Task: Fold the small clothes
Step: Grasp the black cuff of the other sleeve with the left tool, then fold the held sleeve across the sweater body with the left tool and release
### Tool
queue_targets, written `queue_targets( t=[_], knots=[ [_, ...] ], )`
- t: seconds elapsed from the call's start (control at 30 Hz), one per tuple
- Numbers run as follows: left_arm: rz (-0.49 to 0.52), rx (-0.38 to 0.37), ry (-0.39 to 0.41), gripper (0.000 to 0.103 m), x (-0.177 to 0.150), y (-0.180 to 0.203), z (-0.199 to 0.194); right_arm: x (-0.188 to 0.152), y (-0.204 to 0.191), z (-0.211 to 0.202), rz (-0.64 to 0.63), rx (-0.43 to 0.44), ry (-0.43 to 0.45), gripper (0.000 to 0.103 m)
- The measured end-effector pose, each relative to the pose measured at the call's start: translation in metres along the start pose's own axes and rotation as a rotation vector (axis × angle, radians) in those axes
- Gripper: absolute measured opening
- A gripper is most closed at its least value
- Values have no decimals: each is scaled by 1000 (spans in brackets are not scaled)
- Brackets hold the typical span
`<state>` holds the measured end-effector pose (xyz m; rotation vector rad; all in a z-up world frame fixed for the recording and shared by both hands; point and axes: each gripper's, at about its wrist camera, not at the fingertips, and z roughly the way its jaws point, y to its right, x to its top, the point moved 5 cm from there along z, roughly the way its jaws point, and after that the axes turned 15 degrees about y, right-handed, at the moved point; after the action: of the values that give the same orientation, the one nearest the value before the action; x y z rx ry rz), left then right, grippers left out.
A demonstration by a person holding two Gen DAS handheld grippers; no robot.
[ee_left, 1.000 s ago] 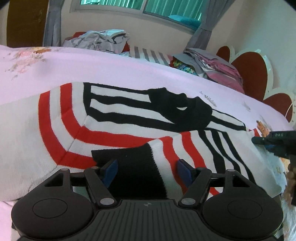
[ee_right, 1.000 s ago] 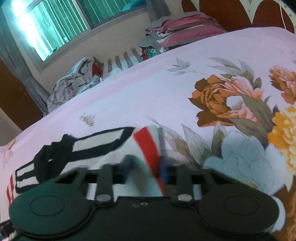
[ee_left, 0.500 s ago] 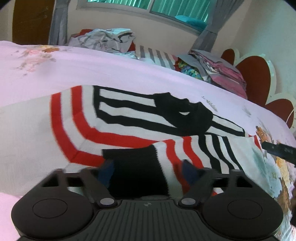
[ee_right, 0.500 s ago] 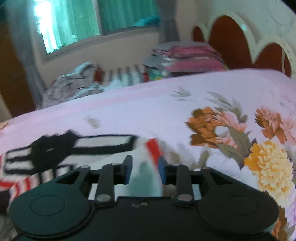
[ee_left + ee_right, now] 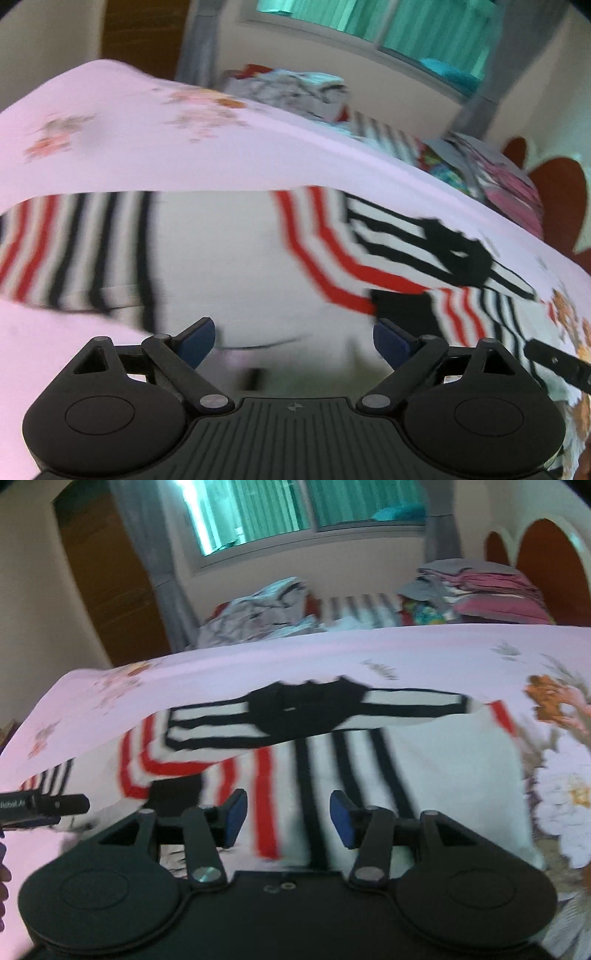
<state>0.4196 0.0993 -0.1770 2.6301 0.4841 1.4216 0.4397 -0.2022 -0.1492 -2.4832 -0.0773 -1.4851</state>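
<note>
Over bedsheet (image 5: 258,664), left gripper (image 5: 293,338) fingers wide, right gripper (image 5: 288,818) fingers just opening, sweater (image 5: 443,768) unheld.

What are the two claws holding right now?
Nothing. The left claw and right claw both stand open above the striped sweater; the right's jaws have just been opening.

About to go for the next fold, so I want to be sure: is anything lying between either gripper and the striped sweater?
Nothing visible. The left gripper and right gripper hang open right over the striped sweater, nothing between their jaws.
</note>
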Motion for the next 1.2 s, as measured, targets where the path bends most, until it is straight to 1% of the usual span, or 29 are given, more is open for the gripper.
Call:
queue_targets(
  t=[0.13,0.3,0.47,0.53,0.6,0.63,0.7,0.77,0.8,0.83,0.87,0.93,0.97,1.03,1.13,1.17,1.2],
  knots=[
    [-68,75,15,92,2,-52,-12,-3,-30,4,-13,43,-6,51],
    [-191,190,30,92,-1,-127,-24,-8,-60,10,-27,77,-18,51],
    [-294,266,68,92,-4,-180,-26,-13,-83,20,-45,96,-27,51],
    [-341,275,78,91,-6,-198,-24,-15,-91,24,-50,102,-31,51],
    [-401,266,83,90,-9,-212,-16,-17,-97,29,-55,103,-37,51],
    [-431,257,99,89,-10,-218,-12,-18,-100,31,-55,103,-40,51],
    [-460,242,130,89,-8,-224,-9,-19,-103,35,-56,102,-42,51],
    [-489,231,165,86,-4,-231,-2,-21,-105,39,-62,93,-45,51],
    [-493,233,177,77,-2,-234,1,-21,-106,42,-66,86,-46,51],
    [-498,235,184,65,1,-237,4,-22,-105,44,-68,78,-45,51],
    [-508,238,191,58,2,-241,9,-22,-105,46,-70,68,-47,51],
    [-533,245,196,37,4,-247,13,-22,-103,51,-68,55,-47,50],
    [-547,246,194,32,5,-250,17,-22,-102,53,-66,48,-45,50],
    [-550,240,190,9,9,-253,22,-20,-100,55,-62,36,-40,50],
    [-522,211,197,8,16,-248,23,-24,-96,63,-82,3,-50,50],
    [-508,193,206,8,21,-242,22,-29,-93,68,-86,-9,-72,49],
    [-491,171,216,7,26,-235,20,-36,-89,74,-83,-19,-114,48]
  ],
)
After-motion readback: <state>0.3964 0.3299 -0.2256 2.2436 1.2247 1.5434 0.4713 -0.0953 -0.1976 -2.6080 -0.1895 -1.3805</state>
